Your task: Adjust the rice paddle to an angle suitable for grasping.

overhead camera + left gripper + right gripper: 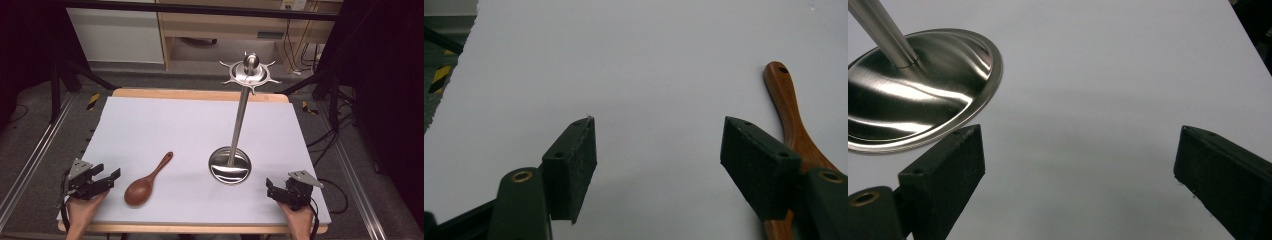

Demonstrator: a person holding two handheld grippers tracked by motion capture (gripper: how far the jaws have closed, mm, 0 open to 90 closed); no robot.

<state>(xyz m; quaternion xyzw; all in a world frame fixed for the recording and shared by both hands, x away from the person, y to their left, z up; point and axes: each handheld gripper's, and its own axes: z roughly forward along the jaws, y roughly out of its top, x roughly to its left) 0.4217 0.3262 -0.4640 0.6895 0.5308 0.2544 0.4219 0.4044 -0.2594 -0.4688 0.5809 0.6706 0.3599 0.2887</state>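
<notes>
Seen from above, looking forward and down over the white table. Close and low beside the metal stand, the right gripper view; the left, beyond the wooden spoon from it.

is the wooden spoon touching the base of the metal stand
Apart. The high view shows bare white table between the wooden spoon and the metal stand's round base.

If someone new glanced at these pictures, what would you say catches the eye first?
Probably the tall steel utensil stand, upright right of the table's centre, its hooked crown above a shiny round base. Next, the wooden spoon lying near the front left. The left gripper and right gripper rest open at the front corners.
</notes>
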